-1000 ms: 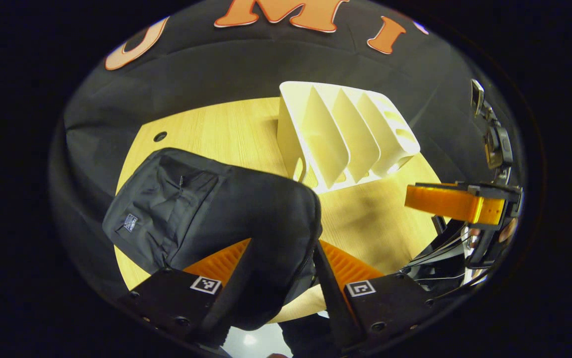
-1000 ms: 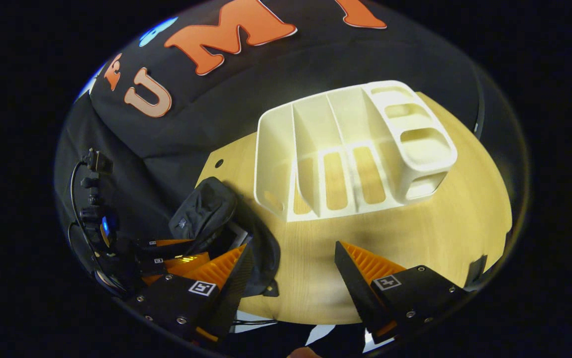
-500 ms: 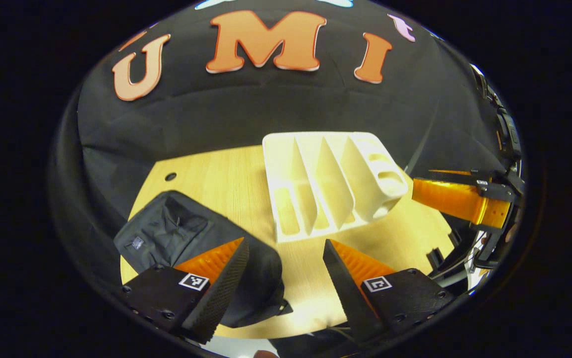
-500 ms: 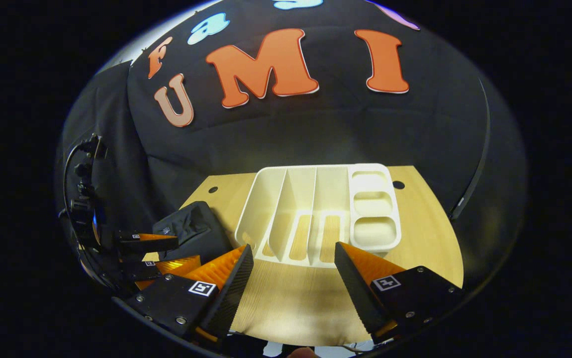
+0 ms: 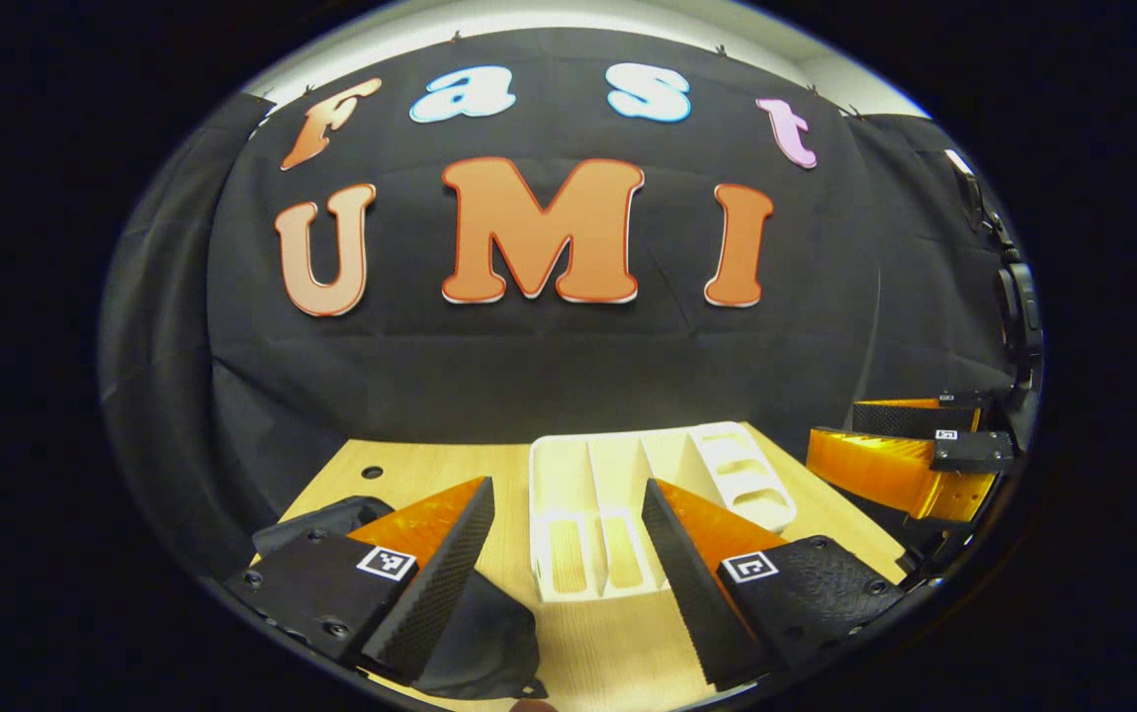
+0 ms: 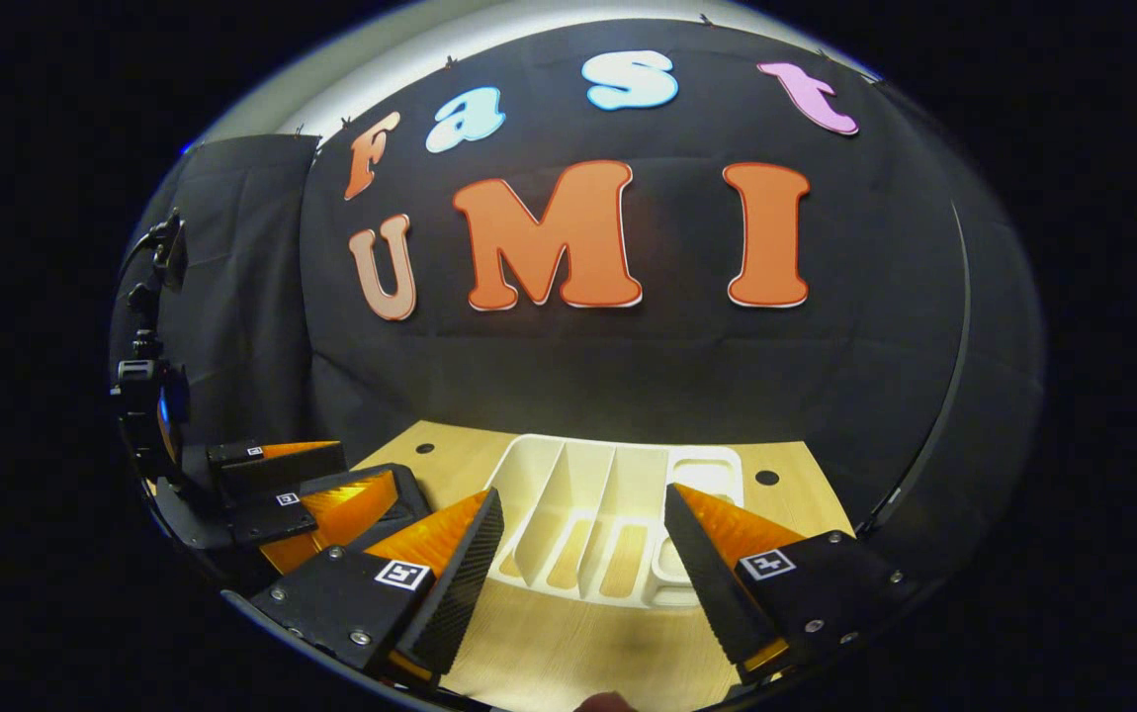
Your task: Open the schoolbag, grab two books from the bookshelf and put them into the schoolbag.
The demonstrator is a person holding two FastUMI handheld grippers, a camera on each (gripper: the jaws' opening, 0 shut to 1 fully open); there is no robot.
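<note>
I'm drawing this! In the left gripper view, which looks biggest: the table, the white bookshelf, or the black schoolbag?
1. Table
2. White bookshelf
3. Black schoolbag

The bookshelf and schoolbag are partly hidden behind the hand-held gripper, so their order is unsure.

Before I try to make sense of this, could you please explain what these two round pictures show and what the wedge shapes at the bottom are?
Each picture comes from a small camera riding on a hand-held tool, a pair of tongs that a person carries, one in each hand. The two wedges at the bottom are that tool's own fingers.

In the left gripper view, the left tongs stand open and hold nothing; the right tongs show farther off at the right edge. In the right gripper view, the right tongs are likewise open and hold nothing.

Ahead is a wooden table. On it stand a white bookshelf with upright dividers, no books visible in its slots, and a black schoolbag to its left, partly behind a finger.
</note>
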